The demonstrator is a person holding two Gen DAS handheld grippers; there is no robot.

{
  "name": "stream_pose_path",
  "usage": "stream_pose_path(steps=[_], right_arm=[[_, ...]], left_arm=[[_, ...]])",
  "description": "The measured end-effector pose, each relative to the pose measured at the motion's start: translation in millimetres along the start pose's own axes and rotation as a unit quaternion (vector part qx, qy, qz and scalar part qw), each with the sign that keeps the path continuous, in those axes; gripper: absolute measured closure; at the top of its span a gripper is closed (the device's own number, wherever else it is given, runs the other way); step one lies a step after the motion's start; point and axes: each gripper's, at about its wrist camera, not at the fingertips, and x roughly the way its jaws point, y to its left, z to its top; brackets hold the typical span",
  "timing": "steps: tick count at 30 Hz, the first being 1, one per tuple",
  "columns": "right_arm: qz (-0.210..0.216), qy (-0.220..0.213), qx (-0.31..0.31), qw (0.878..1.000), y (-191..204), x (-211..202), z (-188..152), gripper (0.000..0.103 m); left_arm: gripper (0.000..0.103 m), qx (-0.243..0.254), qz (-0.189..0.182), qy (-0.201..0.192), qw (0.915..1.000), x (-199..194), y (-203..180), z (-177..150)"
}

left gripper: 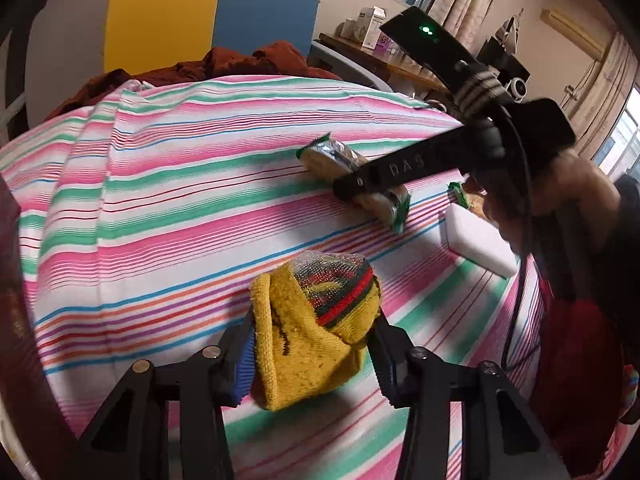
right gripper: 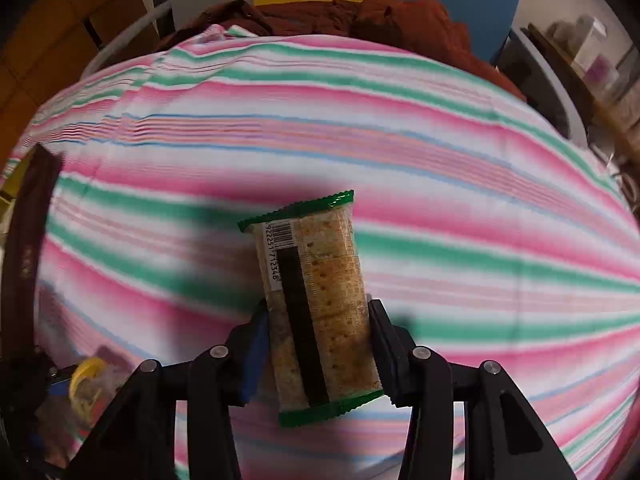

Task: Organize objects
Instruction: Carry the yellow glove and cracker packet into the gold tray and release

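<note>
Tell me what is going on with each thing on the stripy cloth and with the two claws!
Left claw: shut on the yellow sock.
Yellow sock: bunched up, pinched between the pads.
Right claw: shut on the cracker packet.
Cracker packet: sealed, gripped at its sides, down at the cloth.
White block: lying flat, untouched.
Striped cloth: spread out, slightly creased.
Brown fabric: crumpled at the far edge.

Black gripper (left gripper: 312, 344), blue ribbed pads (left gripper: 244, 364)

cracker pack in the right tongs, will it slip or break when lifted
The cracker pack has a glossy film wrapper, so it may slip a little. The stacked crackers look brittle; a hard squeeze could crack them. It probably lifts stiff, not floppy, between the right tongs.
</note>
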Motion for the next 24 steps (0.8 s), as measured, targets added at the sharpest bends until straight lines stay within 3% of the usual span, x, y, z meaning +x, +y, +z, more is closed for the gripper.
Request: stream_pose_path(steps=[5, 12, 18, 24], right_arm=[[0.026, -0.019, 0.038, 0.999, 8.3, -15.5, -24.9, 0.056], [0.06, -0.069, 0.056, 0.994, 29.4, -60.8, -42.5, 0.056], [0.102, -0.107, 0.037, 0.988, 106.3, -86.3, -27.4, 0.056], [0.166, -0.13, 0.011, 0.977, 180.4, -109.5, -13.3, 0.056]], left_arm=[[0.055, 0.021, 0.001, -0.034, 0.9992, -37.0, -8.2, -4.0], [0.055, 0.006, 0.015, -0.092, 0.9956, -102.7, 2.1, -9.3], [0.055, -0.041, 0.055, -0.142, 0.9875, -160.3, 40.8, -20.1], [0.055, -0.109, 0.123, -0.188, 0.9683, -215.5, 97.1, -42.2]])
